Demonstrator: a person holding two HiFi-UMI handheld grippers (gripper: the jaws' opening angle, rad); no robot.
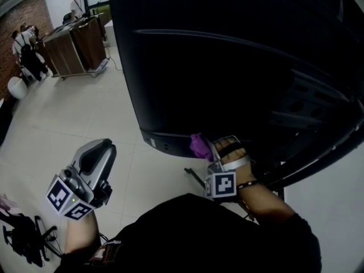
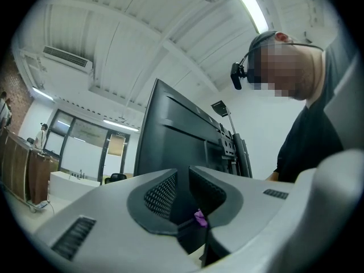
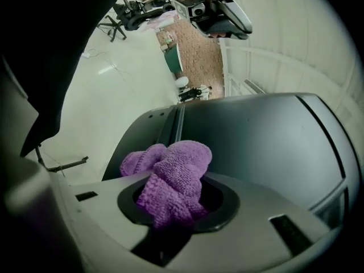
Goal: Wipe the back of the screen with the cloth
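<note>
Right gripper view: right gripper [image 3: 170, 206] jaws clamp purple cloth [image 3: 176, 169] at the screen [image 3: 267, 147] back's lower edge; wiping step seems in hand, next needs a sweep across; left gripper [image 2: 183, 201] jaws slightly apart, empty

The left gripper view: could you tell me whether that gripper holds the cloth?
No, the left gripper is empty; the right gripper clamps the cloth.

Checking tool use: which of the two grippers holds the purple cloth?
The right gripper: its jaws clamp the purple cloth by the lower edge of the screen. The left gripper is held away from it, jaws apart and empty.
</note>
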